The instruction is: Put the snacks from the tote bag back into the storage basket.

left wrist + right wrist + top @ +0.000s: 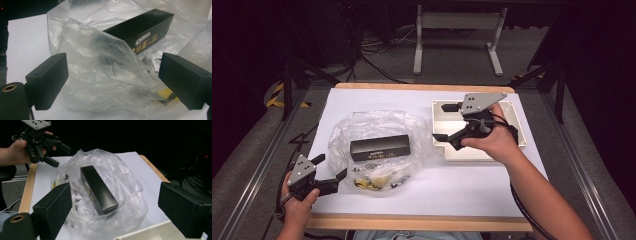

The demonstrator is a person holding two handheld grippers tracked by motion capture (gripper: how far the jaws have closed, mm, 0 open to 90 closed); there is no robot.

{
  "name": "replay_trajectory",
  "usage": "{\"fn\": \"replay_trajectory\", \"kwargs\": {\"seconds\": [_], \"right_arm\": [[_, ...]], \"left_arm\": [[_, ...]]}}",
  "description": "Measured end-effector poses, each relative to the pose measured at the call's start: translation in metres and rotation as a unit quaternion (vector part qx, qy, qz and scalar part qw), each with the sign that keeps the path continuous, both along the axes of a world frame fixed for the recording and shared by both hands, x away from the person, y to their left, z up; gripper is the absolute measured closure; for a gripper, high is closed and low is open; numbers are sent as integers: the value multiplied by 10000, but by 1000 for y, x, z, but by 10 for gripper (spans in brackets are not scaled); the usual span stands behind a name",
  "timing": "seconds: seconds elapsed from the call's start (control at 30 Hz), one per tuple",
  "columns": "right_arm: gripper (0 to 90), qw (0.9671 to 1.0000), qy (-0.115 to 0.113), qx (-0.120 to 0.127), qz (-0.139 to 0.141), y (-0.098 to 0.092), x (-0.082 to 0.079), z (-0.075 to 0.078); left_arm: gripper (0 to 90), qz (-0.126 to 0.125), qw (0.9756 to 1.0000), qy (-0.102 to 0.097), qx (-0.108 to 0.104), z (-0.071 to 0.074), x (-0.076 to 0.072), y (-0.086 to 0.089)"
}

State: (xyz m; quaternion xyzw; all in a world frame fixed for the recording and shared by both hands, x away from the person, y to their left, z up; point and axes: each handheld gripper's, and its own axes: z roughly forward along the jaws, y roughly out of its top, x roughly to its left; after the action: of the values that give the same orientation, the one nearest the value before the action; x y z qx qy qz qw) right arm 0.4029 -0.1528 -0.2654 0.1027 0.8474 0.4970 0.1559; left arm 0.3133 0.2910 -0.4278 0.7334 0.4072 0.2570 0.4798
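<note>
A clear plastic bag (412, 131) lies crumpled on the white mat, and a long black box (380, 147) with gold print rests inside it. Small black and yellow parts (372, 182) sit in the bag's near end. My left gripper (332, 166) is at the table's front left, open, jaws pointing at the bag's near edge. In the left gripper view the bag (100, 75) bulges between the jaws untouched, the box (145, 27) behind it. My right gripper (440, 122) hovers open over the white tray's left side, empty, facing the bag (125, 182) and box (98, 190).
A shallow white tray (472, 152) stands at the right of the mat, with a dark item in its far left corner. The mat (462, 190) ends at a wooden table edge near me. Beyond the table are floor cables and a white stand.
</note>
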Motion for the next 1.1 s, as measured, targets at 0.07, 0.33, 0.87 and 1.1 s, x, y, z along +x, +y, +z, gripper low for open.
{"fn": "replay_trajectory", "kwargs": {"seconds": [0.07,0.33,0.87,1.1], "right_arm": [[128,10000,6,-37,53,6,3,1],[127,9994,27,-34,349,31,18,6],[81,9963,411,-145,735,72,45,6],[145,9953,327,-294,858,89,59,1]], "left_arm": [[102,-8,10000,1,1,0,0,0],[102,-28,10000,10,-14,0,0,0],[102,-51,10000,29,-67,0,1,1],[102,-64,9999,22,-79,0,2,1]]}}
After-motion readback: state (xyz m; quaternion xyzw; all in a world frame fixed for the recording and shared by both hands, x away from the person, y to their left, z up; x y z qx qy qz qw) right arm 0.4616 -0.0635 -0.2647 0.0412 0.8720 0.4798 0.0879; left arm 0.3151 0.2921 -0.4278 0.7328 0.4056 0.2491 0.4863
